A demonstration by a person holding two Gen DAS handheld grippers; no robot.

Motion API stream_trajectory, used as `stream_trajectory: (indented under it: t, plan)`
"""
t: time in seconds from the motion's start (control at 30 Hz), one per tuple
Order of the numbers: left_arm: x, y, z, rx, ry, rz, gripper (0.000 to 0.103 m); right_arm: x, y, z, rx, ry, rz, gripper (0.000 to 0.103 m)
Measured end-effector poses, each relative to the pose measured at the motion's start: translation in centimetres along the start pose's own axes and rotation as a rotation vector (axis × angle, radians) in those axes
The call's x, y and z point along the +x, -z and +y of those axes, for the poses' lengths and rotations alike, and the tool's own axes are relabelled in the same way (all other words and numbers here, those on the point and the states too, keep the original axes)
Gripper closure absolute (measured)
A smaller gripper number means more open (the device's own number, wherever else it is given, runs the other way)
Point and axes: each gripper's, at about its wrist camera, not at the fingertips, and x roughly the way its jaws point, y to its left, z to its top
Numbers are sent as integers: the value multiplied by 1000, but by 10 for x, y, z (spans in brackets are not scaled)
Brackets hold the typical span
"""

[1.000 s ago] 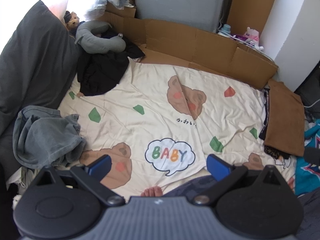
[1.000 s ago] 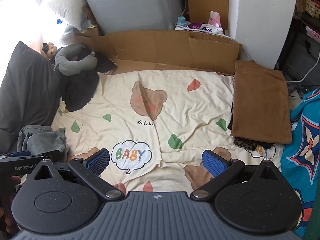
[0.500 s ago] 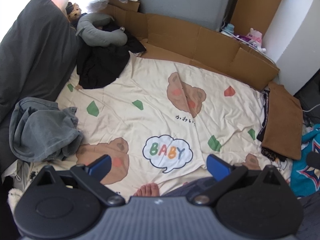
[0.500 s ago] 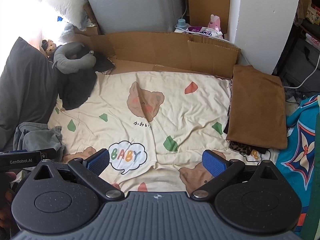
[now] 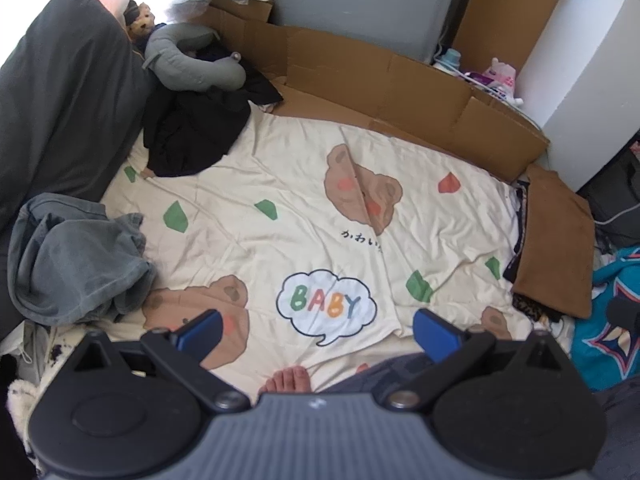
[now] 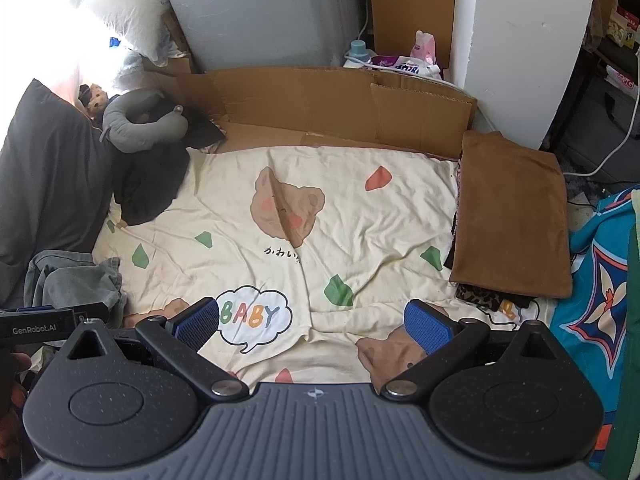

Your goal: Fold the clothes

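A crumpled grey garment lies at the left edge of the cream bear-print sheet; the right wrist view shows this grey garment too. A black garment is heaped at the far left corner. A folded brown garment tops a stack on the right, the same brown garment in the right wrist view. My left gripper hangs open high above the sheet, holding nothing. My right gripper is open and empty as well, high over the sheet's near edge.
A dark grey pillow and a grey neck pillow sit on the left. Cardboard lines the far side. A teal patterned cloth lies on the right. A person's bare toes show below my left gripper.
Both grippers have risen and pulled back a little, so the bed looks smaller and more of the wall shows. Both stay open and empty.
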Motion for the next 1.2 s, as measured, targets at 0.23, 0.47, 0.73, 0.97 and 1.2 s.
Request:
stream_trajectory:
  t: [0.23,0.47,0.73,0.97,1.2]
  plan:
    - [-3,-5,2,16,2,-25,1,-2,0,-1,2,6,-15,1]
    - [-6,-8,6,27,24,-49,1,-6,-6,3,0,-2,-34,1]
    - [-7,-15,23,21,25,-70,2,-4,-10,11,7,-28,-63,1]
    - [-7,-26,44,-4,19,-90,2,2,-14,19,2,-37,-71,1]
    - [-4,-33,71,-51,14,-100,3,10,-17,28,-2,-48,-96,1]
